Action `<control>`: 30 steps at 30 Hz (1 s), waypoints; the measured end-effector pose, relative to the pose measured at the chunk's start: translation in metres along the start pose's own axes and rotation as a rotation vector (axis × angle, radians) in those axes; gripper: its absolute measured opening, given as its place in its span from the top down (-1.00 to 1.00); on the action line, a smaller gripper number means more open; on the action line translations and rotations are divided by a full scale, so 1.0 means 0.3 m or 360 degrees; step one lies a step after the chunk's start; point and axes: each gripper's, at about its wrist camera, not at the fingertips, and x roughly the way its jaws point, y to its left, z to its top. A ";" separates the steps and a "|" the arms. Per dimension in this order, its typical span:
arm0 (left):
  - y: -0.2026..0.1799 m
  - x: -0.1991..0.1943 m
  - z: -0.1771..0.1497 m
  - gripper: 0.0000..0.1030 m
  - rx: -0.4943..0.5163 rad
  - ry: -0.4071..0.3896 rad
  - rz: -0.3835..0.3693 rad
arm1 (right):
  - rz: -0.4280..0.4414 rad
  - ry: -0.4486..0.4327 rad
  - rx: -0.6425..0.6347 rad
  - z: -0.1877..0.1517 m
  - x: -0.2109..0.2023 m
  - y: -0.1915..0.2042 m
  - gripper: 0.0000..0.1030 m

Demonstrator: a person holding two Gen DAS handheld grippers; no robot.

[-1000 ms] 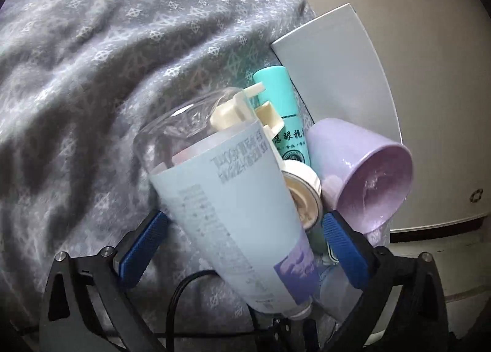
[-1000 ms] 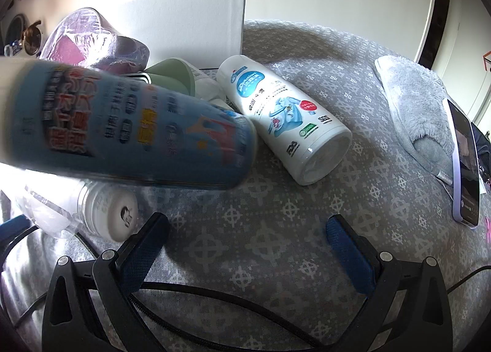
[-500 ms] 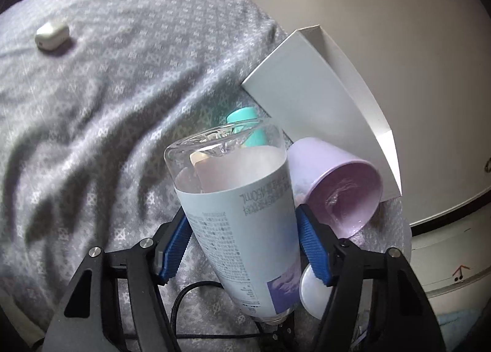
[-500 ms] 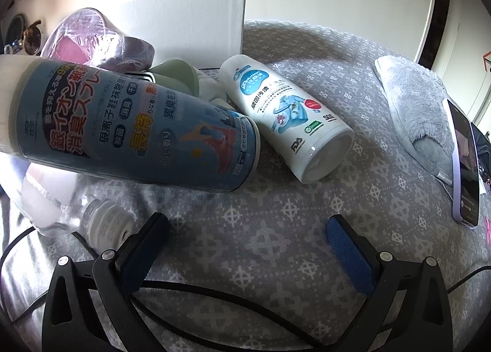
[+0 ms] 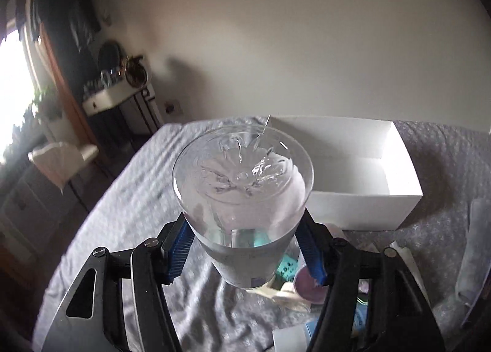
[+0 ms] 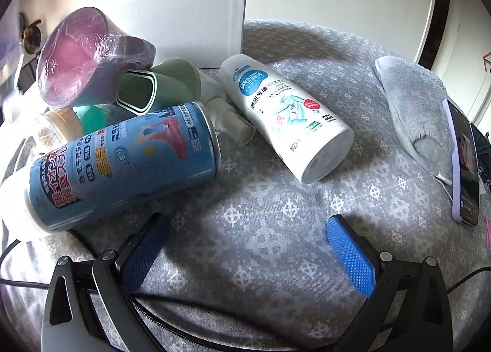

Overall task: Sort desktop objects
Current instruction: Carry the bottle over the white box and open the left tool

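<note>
**Clear bottle held above the bed**

Left wrist: the left gripper, jaws closing, clamps the clear bottle, hiding part of the white box behind.

Right wrist: the right gripper gapes empty over the grey bedspread; blue can and white bottle lie ahead.

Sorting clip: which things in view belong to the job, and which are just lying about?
Job: clear bottle between the closing left gripper jaws; white box; blue can; white bottle; purple cup; green cup.

Lying about: phone; grey slipper.
</note>
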 end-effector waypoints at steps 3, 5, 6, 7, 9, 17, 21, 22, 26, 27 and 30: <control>-0.118 -0.003 0.093 -0.19 0.0240 -0.0175 0.0077 | 0.0002 0.0000 0.0002 0.006 0.005 -0.010 -1.00; -0.186 0.015 0.133 -0.19 0.0352 -0.0250 0.0070 | 0.0001 0.0000 0.0002 0.005 0.002 -0.009 -1.00; -0.218 0.035 0.148 -0.19 0.0403 -0.0262 0.0048 | 0.0002 0.0000 0.0002 0.004 0.002 -0.009 -1.00; -0.251 0.058 0.162 -0.19 0.0459 -0.0277 0.0023 | 0.0002 0.0000 0.0002 0.004 0.002 -0.008 -1.00; -0.313 0.103 0.173 -0.19 0.0576 -0.0321 -0.0010 | 0.0001 0.0000 0.0002 0.004 0.001 -0.007 -1.00; -0.540 0.300 0.079 -0.33 0.1134 -0.0192 -0.0121 | 0.0001 -0.0001 0.0001 0.000 -0.007 -0.005 -1.00; -0.564 0.259 0.039 -0.87 0.1116 -0.0158 -0.0158 | 0.0002 -0.0001 0.0001 0.000 -0.011 -0.008 -1.00; -0.547 0.244 0.036 -0.89 0.1059 -0.0146 -0.0179 | 0.0002 0.0000 0.0001 0.000 -0.012 -0.008 -1.00; -0.477 0.195 0.008 -0.91 0.0763 -0.0002 -0.0205 | 0.0001 0.0001 0.0001 0.009 -0.006 -0.009 -1.00; -0.455 0.185 -0.011 -0.93 0.0692 0.0063 -0.0223 | 0.0000 0.0000 0.0000 0.009 -0.005 -0.009 -1.00; -0.412 0.182 -0.076 -0.98 0.0538 0.0246 -0.0255 | 0.0001 0.0000 0.0000 0.009 -0.006 -0.008 -1.00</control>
